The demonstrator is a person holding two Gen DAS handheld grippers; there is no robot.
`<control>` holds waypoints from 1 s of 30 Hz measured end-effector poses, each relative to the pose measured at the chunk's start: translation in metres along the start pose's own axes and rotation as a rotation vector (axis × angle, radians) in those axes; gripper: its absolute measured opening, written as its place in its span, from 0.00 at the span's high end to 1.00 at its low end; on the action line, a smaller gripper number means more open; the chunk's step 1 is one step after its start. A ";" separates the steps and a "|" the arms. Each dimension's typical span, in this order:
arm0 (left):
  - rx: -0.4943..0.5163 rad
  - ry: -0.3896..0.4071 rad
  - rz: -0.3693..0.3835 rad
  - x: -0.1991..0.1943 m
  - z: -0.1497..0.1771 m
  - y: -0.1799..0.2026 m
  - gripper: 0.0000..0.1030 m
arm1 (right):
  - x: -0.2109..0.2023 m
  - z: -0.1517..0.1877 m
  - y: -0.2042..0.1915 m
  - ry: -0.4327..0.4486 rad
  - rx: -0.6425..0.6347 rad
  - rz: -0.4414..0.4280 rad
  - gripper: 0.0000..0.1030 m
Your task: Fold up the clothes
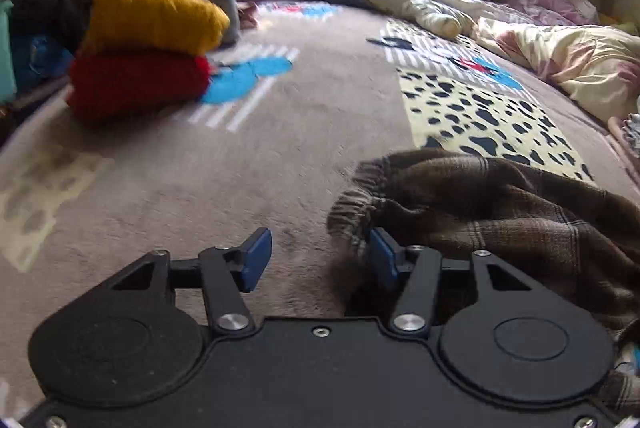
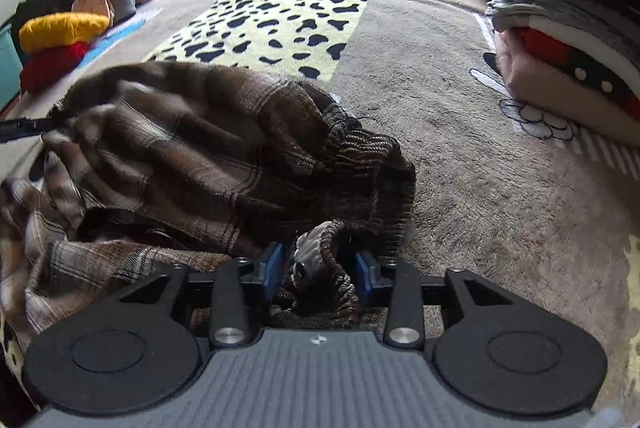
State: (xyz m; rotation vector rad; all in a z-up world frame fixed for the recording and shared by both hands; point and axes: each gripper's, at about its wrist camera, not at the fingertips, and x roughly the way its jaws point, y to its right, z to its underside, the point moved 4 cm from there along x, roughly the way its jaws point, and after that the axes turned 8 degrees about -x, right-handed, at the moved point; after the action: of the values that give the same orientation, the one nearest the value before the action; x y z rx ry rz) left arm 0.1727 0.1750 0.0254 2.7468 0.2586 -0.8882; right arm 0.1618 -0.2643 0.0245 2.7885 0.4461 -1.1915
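One wide bed [image 1: 304, 156] fills both views, covered by a grey-brown plush blanket with a yellow patch of black spots [image 2: 272, 28] printed near its middle. On that blanket, just in front of the spotted patch, lies the brown plaid garment [image 2: 208, 156], crumpled in loose folds with its ribbed waistband [image 2: 360, 164] turned toward the right side. Beyond the spotted patch, rumpled pale bedding [image 1: 568, 68] lies along the head of the bed. To the right of the plaid garment, well apart from it, sits a stack of folded clothes [image 2: 568, 40] in grey, white, red and pink. To the garment's left, near the bed's edge, a folded yellow sweater [image 1: 152, 16] rests on top of a folded red sweater [image 1: 136, 88].

At the near edge of the garment, the right hand-held gripper [image 2: 319, 270] has its blue pads spread, with a bunched piece of ribbed band lying between them, not pinched. At the garment's left edge, the left hand-held gripper [image 1: 318, 260] is also spread wide; its right pad [image 1: 382, 256] touches the fringe of the cloth, while bare blanket shows between its fingers.
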 end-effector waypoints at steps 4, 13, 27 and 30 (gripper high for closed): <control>-0.006 0.096 0.092 -0.040 0.011 0.022 0.48 | -0.005 0.003 -0.001 -0.014 -0.019 0.018 0.24; 0.004 -0.065 0.197 -0.066 0.042 0.022 0.42 | -0.027 0.039 0.012 0.110 0.172 -0.091 0.25; -0.080 0.343 0.469 -0.166 0.040 -0.006 0.82 | -0.062 0.039 0.033 0.163 0.282 -0.196 0.85; 0.024 0.093 0.554 -0.158 0.040 -0.012 0.60 | -0.078 0.030 0.039 0.179 0.284 -0.200 0.85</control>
State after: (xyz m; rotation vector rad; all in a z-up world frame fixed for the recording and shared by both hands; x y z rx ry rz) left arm 0.0210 0.1606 0.0858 2.6594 -0.4802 -0.6121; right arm 0.1012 -0.3256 0.0580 3.1762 0.6282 -1.1242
